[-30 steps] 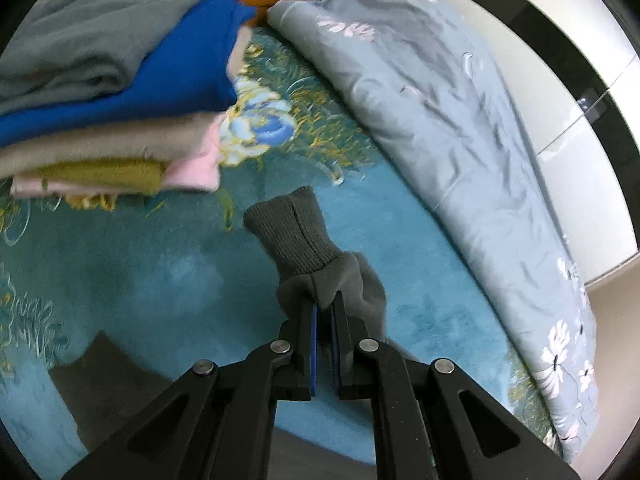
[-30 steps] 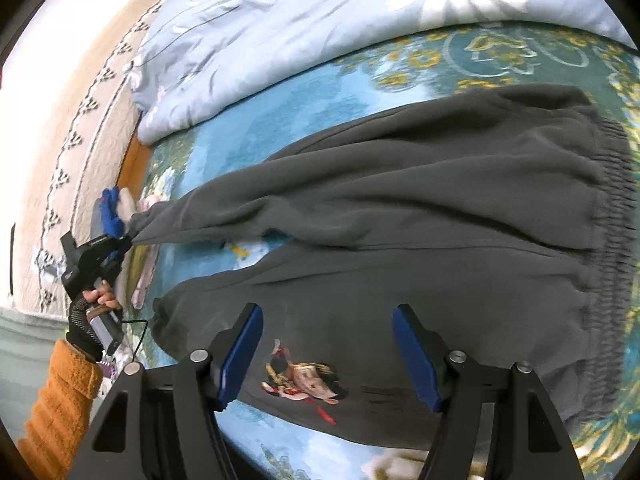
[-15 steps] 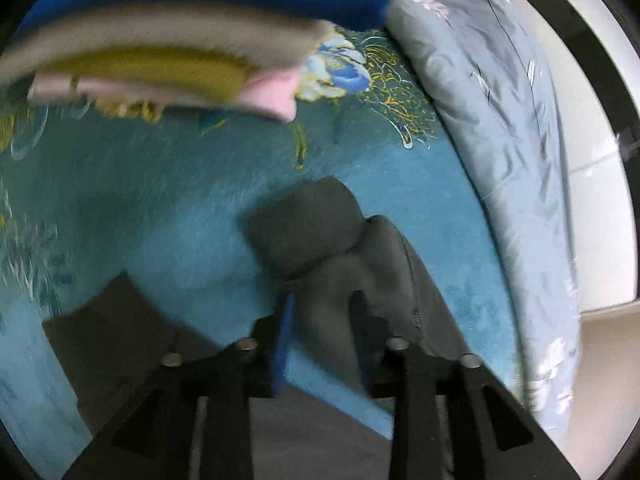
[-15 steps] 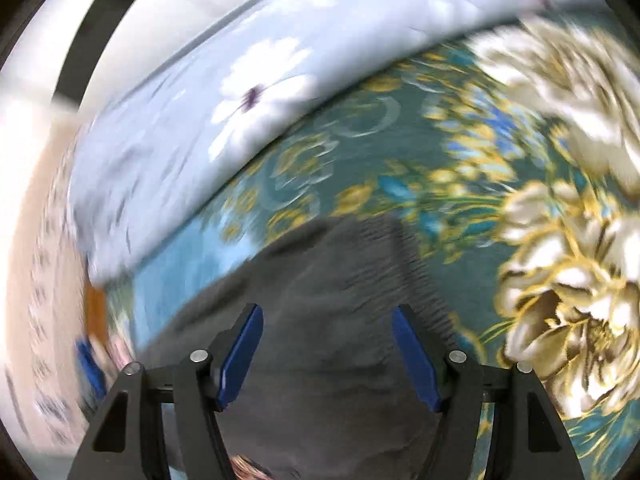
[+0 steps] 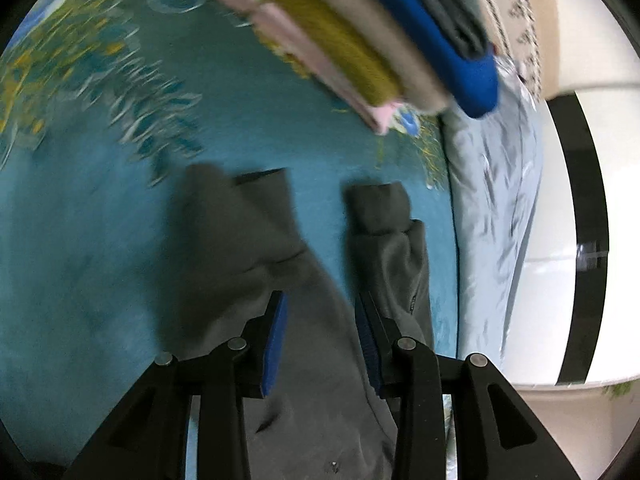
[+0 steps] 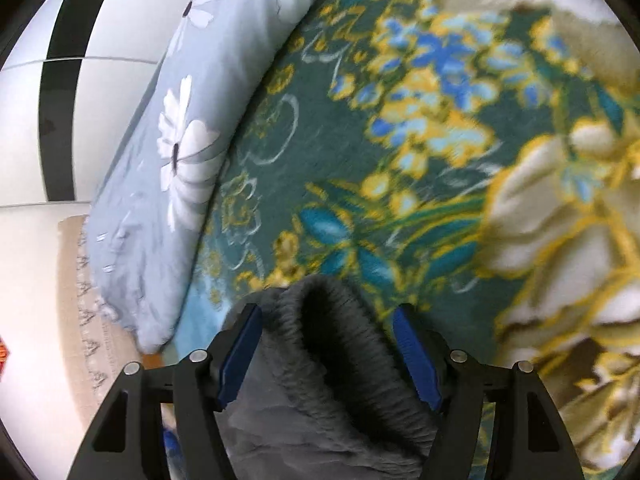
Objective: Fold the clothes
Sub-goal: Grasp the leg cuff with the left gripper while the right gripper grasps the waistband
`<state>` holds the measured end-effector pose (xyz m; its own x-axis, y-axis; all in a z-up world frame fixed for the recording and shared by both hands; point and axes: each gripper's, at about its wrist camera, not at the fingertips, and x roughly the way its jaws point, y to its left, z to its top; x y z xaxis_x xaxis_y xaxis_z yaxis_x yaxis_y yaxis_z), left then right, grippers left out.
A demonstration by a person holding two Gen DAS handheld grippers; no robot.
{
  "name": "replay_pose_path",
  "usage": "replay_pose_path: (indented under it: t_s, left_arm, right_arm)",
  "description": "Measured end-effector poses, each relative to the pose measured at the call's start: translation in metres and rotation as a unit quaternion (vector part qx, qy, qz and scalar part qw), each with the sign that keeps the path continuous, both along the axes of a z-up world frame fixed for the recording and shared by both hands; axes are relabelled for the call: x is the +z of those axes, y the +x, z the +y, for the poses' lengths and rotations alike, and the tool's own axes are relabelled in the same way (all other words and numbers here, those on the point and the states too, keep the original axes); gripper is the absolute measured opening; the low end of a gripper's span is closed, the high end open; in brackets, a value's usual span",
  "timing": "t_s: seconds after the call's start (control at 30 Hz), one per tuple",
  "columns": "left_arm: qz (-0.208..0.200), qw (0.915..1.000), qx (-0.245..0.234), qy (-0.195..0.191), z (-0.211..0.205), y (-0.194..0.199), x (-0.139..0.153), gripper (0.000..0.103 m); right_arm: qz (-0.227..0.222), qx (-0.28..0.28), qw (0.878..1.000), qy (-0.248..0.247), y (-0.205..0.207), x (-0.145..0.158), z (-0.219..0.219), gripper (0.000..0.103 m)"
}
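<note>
Left hand-held gripper (image 5: 322, 332) spread open above grey trousers (image 5: 288, 264) lying on the blue flowered blanket (image 5: 80, 216). Right hand-held gripper (image 6: 328, 344) open, fingers astride the ribbed waistband (image 6: 340, 344). Stack of folded clothes (image 5: 360, 36) beyond.

One grey sweatpants (image 5: 312, 320) — two legs, one folded stack (image 5: 360, 28) — five garments, one quilt (image 5: 496, 208), one blanket (image 5: 100, 220)

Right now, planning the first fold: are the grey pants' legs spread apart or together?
Spread apart: both legs of the grey pants lie separately, teal blanket showing between their cuffs.
</note>
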<state>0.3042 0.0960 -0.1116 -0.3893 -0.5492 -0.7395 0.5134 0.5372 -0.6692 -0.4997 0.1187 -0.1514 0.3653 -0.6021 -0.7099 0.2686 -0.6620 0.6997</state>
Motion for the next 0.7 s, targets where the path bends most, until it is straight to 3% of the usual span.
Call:
replay_pose_path:
  t_s: [0.17, 0.3, 0.5, 0.7]
  left_arm:
    - [0.023, 0.9992, 0.029, 0.013, 0.019, 0.008, -0.012, 0.036]
    - [0.025, 0.9987, 0.045, 0.005, 0.024, 0.012, -0.010, 0.036]
    - [0.017, 0.9990, 0.041, 0.006, 0.023, 0.009, -0.007, 0.036]
    - [0.032, 0.9970, 0.071, 0.001, 0.035, 0.017, -0.007, 0.036]
  right_arm:
    - [-0.056, 0.063, 0.996, -0.002, 0.005, -0.008, 0.008, 0.071]
    - [-0.061, 0.110, 0.992, 0.005, 0.012, -0.007, 0.014, 0.071]
    - [-0.033, 0.082, 0.996, -0.024, 0.010, 0.004, 0.005, 0.072]
    - [-0.004, 0.055, 0.997, -0.052, 0.008, 0.014, -0.004, 0.070]
